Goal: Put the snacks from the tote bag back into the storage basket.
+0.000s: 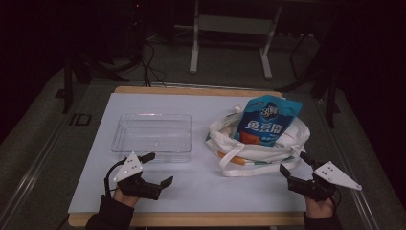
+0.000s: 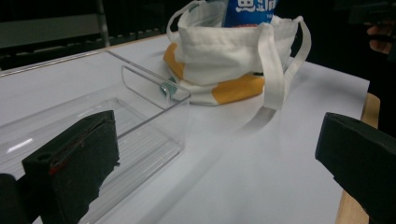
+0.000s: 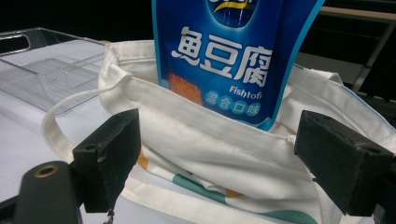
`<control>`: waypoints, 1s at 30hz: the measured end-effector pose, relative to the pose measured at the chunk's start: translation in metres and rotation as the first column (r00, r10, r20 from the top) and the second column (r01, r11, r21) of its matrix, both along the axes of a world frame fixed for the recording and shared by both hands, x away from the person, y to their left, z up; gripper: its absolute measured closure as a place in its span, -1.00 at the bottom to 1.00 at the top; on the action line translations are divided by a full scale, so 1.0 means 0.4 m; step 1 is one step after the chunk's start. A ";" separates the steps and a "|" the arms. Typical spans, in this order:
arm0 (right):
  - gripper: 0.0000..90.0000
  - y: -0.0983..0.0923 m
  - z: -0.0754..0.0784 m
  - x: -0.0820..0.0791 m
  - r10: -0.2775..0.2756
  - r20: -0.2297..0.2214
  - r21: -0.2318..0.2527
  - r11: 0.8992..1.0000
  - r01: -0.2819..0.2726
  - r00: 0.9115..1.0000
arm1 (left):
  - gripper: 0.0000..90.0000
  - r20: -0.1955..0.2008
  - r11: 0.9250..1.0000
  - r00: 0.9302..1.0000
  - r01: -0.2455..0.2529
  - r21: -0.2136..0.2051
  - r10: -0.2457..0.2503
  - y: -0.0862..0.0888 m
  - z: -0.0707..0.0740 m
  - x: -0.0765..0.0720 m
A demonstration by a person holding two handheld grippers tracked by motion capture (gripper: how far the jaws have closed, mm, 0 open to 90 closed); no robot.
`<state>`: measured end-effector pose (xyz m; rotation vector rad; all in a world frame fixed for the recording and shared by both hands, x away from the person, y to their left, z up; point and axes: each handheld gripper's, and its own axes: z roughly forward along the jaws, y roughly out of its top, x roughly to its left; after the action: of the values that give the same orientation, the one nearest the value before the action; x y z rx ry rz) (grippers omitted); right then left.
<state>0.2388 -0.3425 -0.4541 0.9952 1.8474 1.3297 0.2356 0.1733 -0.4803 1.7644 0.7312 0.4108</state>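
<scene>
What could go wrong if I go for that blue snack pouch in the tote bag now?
The blue snack pouch stands loosely in the white tote bag, so it may tip or slide as the open right gripper closes in. The bag's soft cloth lies between that gripper and the pouch, so the gripper might pinch cloth instead, and the strap on the table could snag it. The clear tray is light; the left gripper beside it could nudge it.

A blue snack pouch (image 3: 233,56) printed with white Chinese characters and the word "Fishtofu" stands upright in the mouth of a white cloth bag (image 3: 224,154) on a white table (image 3: 18,135). The right tool (image 3: 219,163) faces the bag, its two black jaws spread wide with nothing between them. A clear plastic tray (image 3: 51,70) sits behind at left.
</scene>
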 end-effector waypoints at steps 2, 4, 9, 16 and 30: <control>-0.67 -0.001 -0.002 0.000 0.005 -0.022 0.003 1.000 -0.005 1.000 | -1.00 0.012 1.000 1.000 -0.011 0.008 0.011 0.001 0.000 -0.002; -0.67 -0.003 -0.004 0.001 0.006 -0.038 0.006 1.000 -0.006 0.999 | -1.00 0.009 1.000 1.000 -0.003 0.003 0.002 0.001 0.000 -0.002; -0.67 -0.002 -0.006 -0.007 0.016 -0.060 -0.003 1.000 -0.016 0.998 | -1.00 -0.005 1.000 1.000 0.007 0.004 -0.007 -0.004 0.005 -0.004; -0.72 0.013 -0.003 -0.005 0.075 -0.119 0.008 0.997 -0.075 0.990 | -1.00 -0.064 0.996 0.995 0.074 -0.052 -0.077 -0.020 0.016 -0.001; -0.72 0.046 0.052 0.025 0.131 -0.117 -0.025 0.991 -0.135 0.984 | -1.00 -0.052 0.983 0.983 0.174 -0.050 -0.177 -0.063 0.057 0.015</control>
<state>0.2488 -0.3239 -0.4332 0.9643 2.0473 1.3392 0.2415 0.1483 -0.4575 1.7870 0.6135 0.2242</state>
